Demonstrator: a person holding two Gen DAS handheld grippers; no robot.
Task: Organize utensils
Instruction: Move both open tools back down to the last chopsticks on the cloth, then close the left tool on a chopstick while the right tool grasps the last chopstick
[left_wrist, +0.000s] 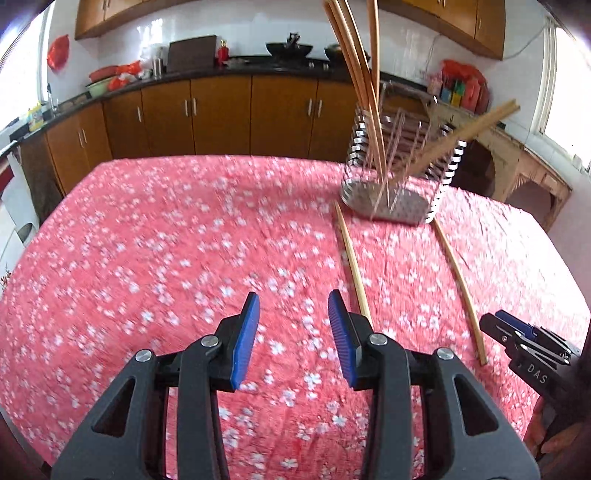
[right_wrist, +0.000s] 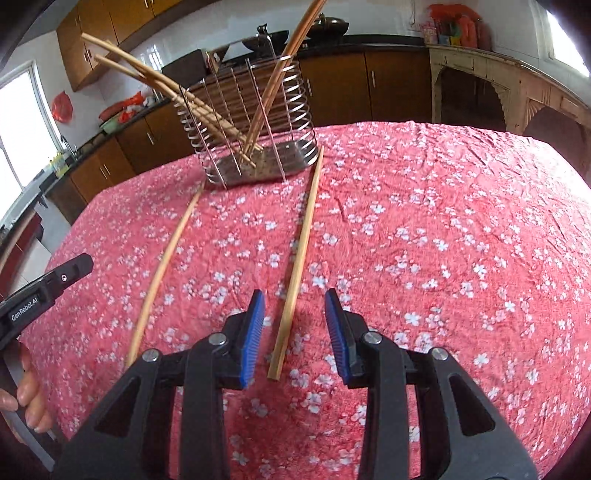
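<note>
Two loose wooden chopsticks lie on the pink floral tablecloth (left_wrist: 147, 258), in front of a wire utensil holder (left_wrist: 399, 177) that has several chopsticks (left_wrist: 362, 92) leaning in it. My left gripper (left_wrist: 293, 299) is open over the cloth with nothing between its fingers. The left chopstick (left_wrist: 352, 266) lies just right of its right finger. The right chopstick (left_wrist: 460, 288) runs toward the right gripper (left_wrist: 517, 336). In the right wrist view my right gripper (right_wrist: 294, 295) is open and straddles the near end of the right chopstick (right_wrist: 299, 254), its pads apart from it. The left chopstick (right_wrist: 166, 266) lies further left.
The holder (right_wrist: 255, 122) stands near the table's far edge. Wooden cabinets (left_wrist: 221, 114) and a dark counter with a wok (left_wrist: 288, 48) run behind. The left gripper (right_wrist: 48, 291) and a hand (right_wrist: 29, 398) show at the left edge of the right wrist view.
</note>
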